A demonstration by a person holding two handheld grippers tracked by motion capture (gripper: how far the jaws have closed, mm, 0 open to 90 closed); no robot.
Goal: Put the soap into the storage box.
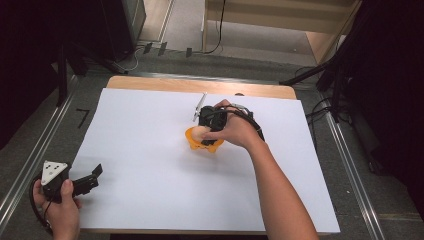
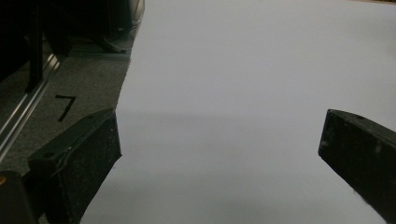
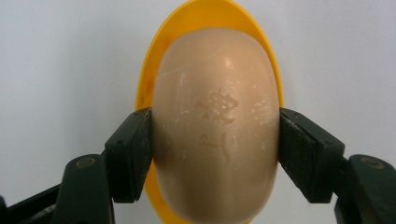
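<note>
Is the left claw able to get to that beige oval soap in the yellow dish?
Probably, if moved over: the left claw sits open at the sheet's near corner, bare white paper between. But the right claw already grips the beige oval soap.

Table surroundings
White sheet covers wooden table; grey carpet around it, black "7" mark left, cables beyond.

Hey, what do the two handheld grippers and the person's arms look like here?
Both grippers are black. The left gripper carries a grey three-cornered plate with small dark dots, and its jaws are blocky with rough pads. A black cable trails from the right gripper. The forearms are bare, with no sleeves visible.
</note>
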